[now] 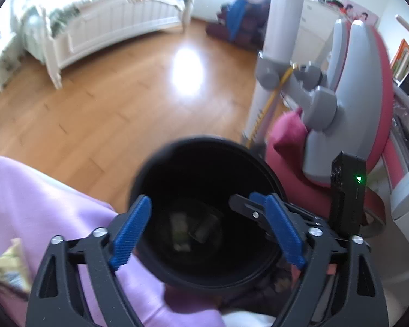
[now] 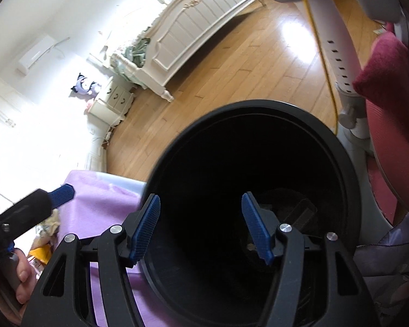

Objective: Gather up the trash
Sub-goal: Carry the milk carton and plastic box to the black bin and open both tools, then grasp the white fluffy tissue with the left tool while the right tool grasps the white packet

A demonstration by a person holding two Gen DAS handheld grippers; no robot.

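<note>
Glossy honey-coloured wood planks [image 1: 95,114] cover the bedroom floor, with one bright glare patch blown out in both views. One white panelled bed [image 2: 204,32] is seen at the back, its top cut off by the fisheye edge, and one small cream nightstand [image 2: 114,100] is tucked beside it with a purple plush toy [image 2: 84,87] perched just above. One grey-and-pink chair [image 1: 349,103] is crowded in on the right, only partly in frame, and a thin yellow cord [image 2: 321,54] is strung down past its grey post.

One round black bin [image 2: 248,190], smooth matte plastic with a thick rolled rim, is parked at the edge of a soft lilac cloth [image 1: 41,204]. The left gripper [image 1: 207,229] is held right over the bin mouth with its two ribbed blue fingers spread wide and nothing between them. The right gripper [image 2: 201,226] is spread the same way, also with nothing held, one finger over the rim and one over the dark interior.

Trash [image 1: 191,226] is made out at the bottom of the bin: maybe two or three pale crumpled bits, too dark and blurry to be counted properly. More wrappers [image 2: 45,234], yellowish and crinkly, are left on the cloth near the left hand, half hidden behind it.
</note>
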